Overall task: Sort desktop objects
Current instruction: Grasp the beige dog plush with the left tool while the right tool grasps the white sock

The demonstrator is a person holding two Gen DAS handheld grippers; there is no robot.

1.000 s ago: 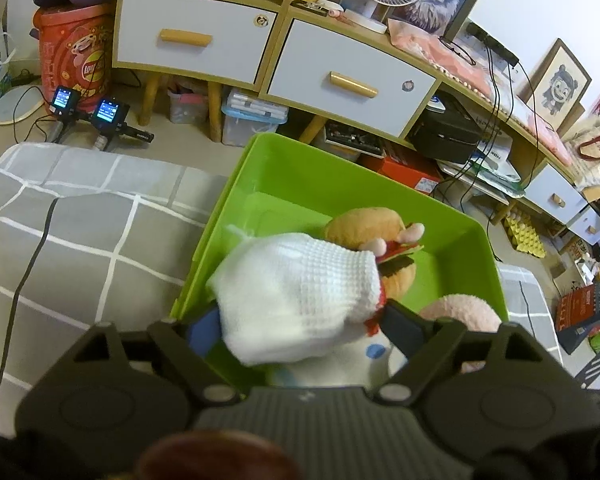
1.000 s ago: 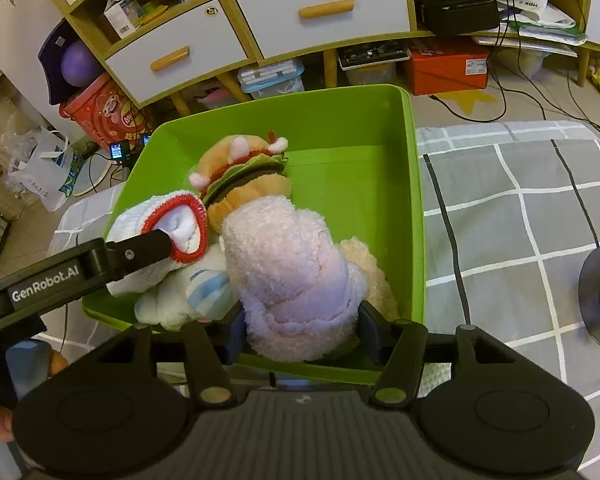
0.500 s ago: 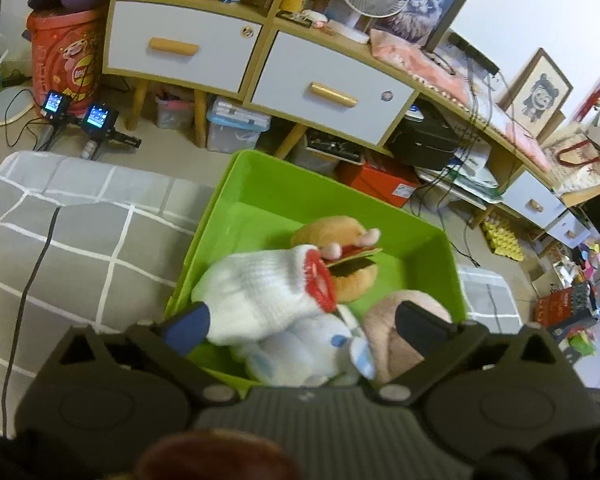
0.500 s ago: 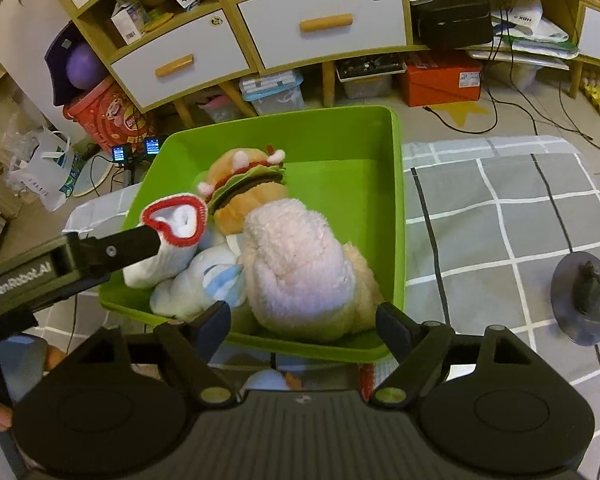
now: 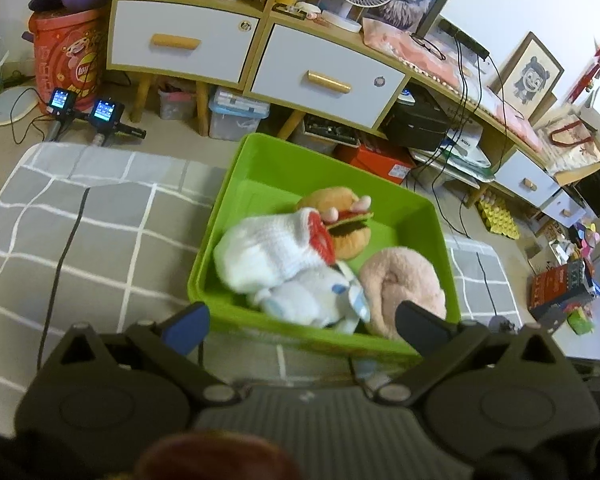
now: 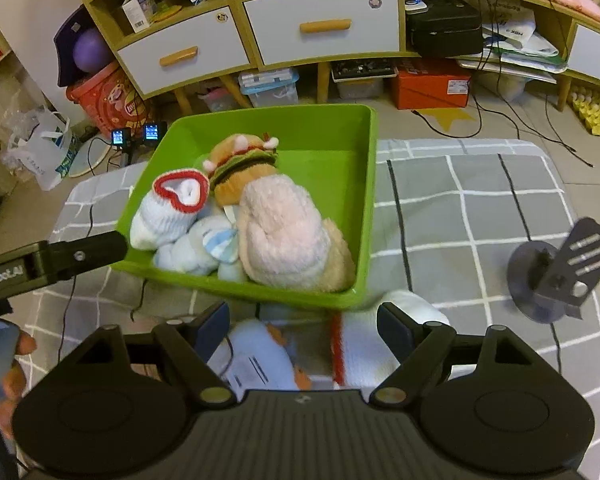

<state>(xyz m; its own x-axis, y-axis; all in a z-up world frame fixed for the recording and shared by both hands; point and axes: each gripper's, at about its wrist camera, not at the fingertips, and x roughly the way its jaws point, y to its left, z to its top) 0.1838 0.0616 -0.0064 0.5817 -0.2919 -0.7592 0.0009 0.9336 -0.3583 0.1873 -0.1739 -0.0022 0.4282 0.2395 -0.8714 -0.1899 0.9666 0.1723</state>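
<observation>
A green bin (image 5: 228, 216) (image 6: 366, 184) sits on the grey checked cloth. In it lie a white sock with a red cuff (image 5: 272, 244) (image 6: 168, 208), a burger plush (image 5: 348, 220) (image 6: 244, 164), a pale blue sock (image 5: 312, 300) (image 6: 192, 248) and a pink fluffy sock (image 5: 404, 280) (image 6: 284, 232). My left gripper (image 5: 300, 324) is open and empty just in front of the bin's near wall; its finger shows in the right wrist view (image 6: 80, 252). My right gripper (image 6: 304, 320) is open above a blue item (image 6: 256, 356) and a white sock with red trim (image 6: 364, 344) on the cloth.
A black phone stand (image 6: 556, 276) is on the cloth at the right. A black cable (image 5: 60, 260) runs across the cloth on the left. Beyond the table are a cabinet with white drawers (image 5: 184, 44), storage boxes and a red tub (image 5: 64, 56).
Both grippers opened and let go: the white sock and the pink sock now lie in the bin. Both grippers pulled back toward the table's near side.
</observation>
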